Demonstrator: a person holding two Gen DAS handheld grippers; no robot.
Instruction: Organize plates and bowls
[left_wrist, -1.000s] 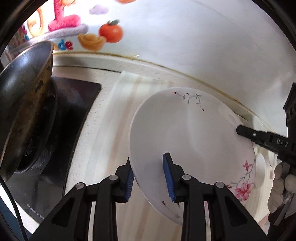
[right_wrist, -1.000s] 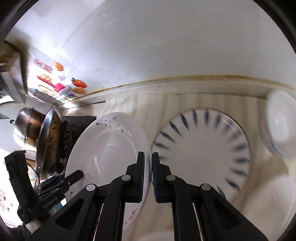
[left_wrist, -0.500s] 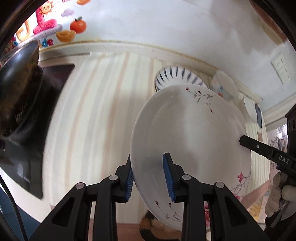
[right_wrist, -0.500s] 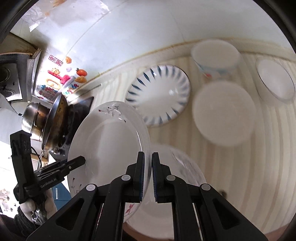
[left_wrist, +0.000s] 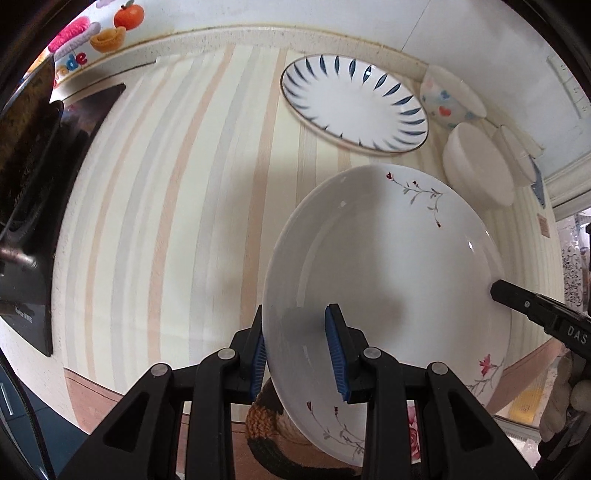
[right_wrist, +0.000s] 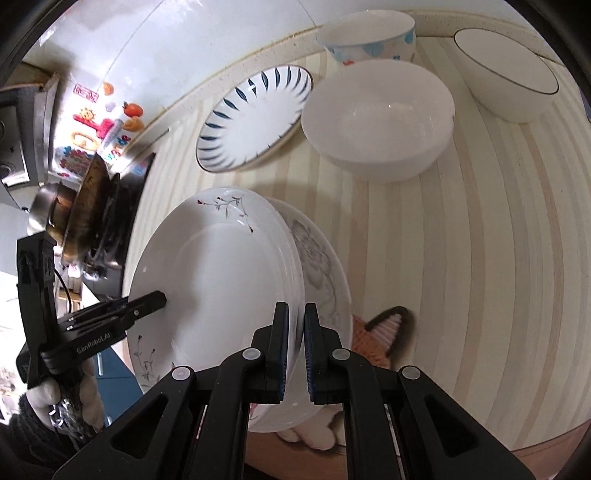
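A deep white plate with red flower sprigs (left_wrist: 388, 266) (right_wrist: 221, 288) is held tilted between both grippers. My left gripper (left_wrist: 297, 354) is shut on its left rim, and in the right wrist view that gripper (right_wrist: 147, 302) reaches in from the left. My right gripper (right_wrist: 294, 347) is shut on the opposite rim; its finger (left_wrist: 517, 299) shows at the plate's right edge. Just below lies a second plate with a grey flower print (right_wrist: 325, 266), mostly covered; I cannot tell whether the two touch.
On the striped counter (left_wrist: 166, 221) stand a blue-petal plate (left_wrist: 354, 103) (right_wrist: 255, 118), a plain white bowl (right_wrist: 376, 118), a spotted bowl (right_wrist: 369, 37) and a dark-rimmed bowl (right_wrist: 506, 85). A woven coaster (right_wrist: 380, 332) lies at the front edge. Stove and wok (right_wrist: 85, 206) stand left.
Both grippers have carried the flowered plate away from the stove, to the right and toward the counter's front edge. It now hangs over the grey-flower plate, and the bowls have come into view.
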